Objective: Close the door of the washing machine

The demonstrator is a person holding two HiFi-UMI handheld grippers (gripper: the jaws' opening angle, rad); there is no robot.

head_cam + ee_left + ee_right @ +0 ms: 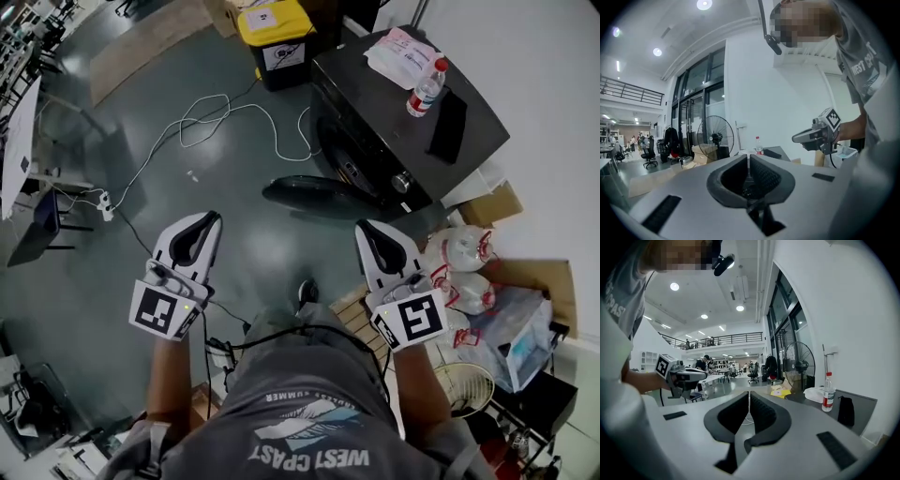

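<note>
Washing machine (370, 112) stands ahead, upper right in head view. Door (314, 197) hangs open in front of it. Bottle (425, 89) on top. Left gripper (211, 218) and right gripper (363, 227) held apart from door, jaws pressed together, nothing between.

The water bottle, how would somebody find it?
Find the dark washing machine by the white wall. On its flat top, the clear plastic bottle with a red cap stands between a white crumpled bag and a flat black pouch. It is the only upright, see-through thing there.
</note>
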